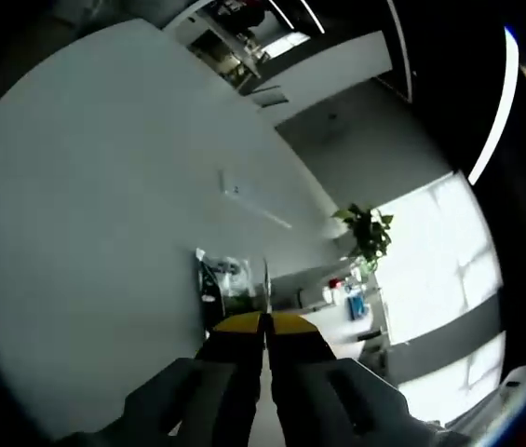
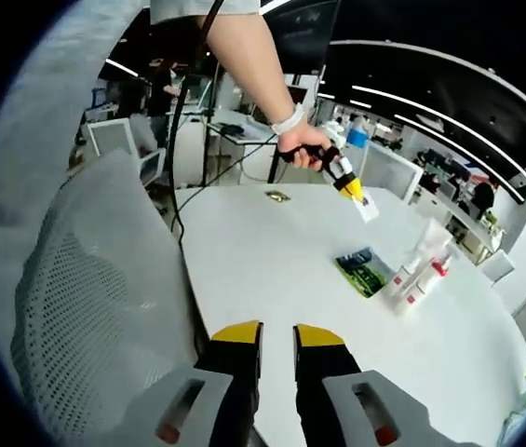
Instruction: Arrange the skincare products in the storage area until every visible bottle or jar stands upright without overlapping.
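Note:
My left gripper (image 2: 351, 189), held by a person's hand, hovers above the far side of the white table (image 2: 272, 270). It is shut on a small white sachet (image 2: 368, 209) that hangs from its yellow tips. In the left gripper view the jaws (image 1: 264, 326) are pressed together, with the sachet's thin edge (image 1: 265, 284) rising between them. Several white bottles and tubes (image 2: 421, 265) stand on the right of the table, beside a green packet (image 2: 360, 270) lying flat. My right gripper (image 2: 276, 337) is low at the table's near edge, open and holding nothing.
A grey mesh chair (image 2: 95, 307) stands at the left, against the table's near edge. A small dark item (image 2: 276, 195) lies on the far side of the table. The left gripper view points at a pale wall (image 1: 104, 186), a potted plant (image 1: 367, 233) and bright windows (image 1: 439, 251).

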